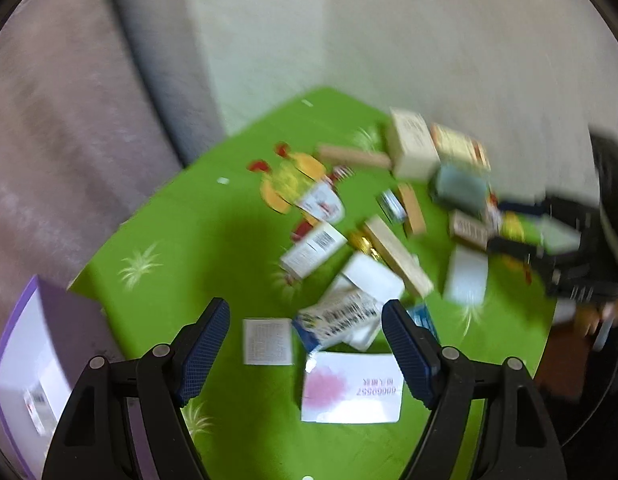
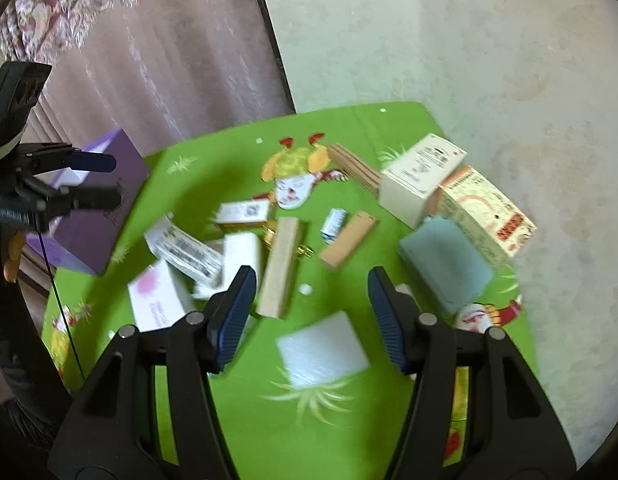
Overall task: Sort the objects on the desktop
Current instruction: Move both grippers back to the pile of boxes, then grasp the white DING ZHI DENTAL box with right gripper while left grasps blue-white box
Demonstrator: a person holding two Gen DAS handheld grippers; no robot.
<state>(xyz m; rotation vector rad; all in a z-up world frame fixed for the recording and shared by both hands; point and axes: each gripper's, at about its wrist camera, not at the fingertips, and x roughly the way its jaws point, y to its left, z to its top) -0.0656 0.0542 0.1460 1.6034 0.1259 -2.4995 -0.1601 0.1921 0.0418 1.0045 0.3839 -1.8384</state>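
Note:
Small boxes, cards and wooden blocks lie scattered on a green mat (image 2: 245,432). My left gripper (image 1: 305,306) is open above a barcode box (image 1: 341,318), a small white card (image 1: 267,341) and a pink-blotched white card (image 1: 351,388), with nothing between its pads. My right gripper (image 2: 311,276) is open above a white foam pad (image 2: 323,354), beside a long wooden block (image 2: 281,268), and holds nothing. A short wooden block (image 2: 349,240) and a teal block (image 2: 445,264) lie further out. The left gripper (image 2: 117,180) also shows, open, at the left of the right wrist view.
A purple box (image 2: 105,216) stands at the mat's left edge. A white carton (image 2: 421,178) and a yellow carton (image 2: 485,208) sit at the far right by the pale wall. A curtain hangs behind on the left. Both views are blurred.

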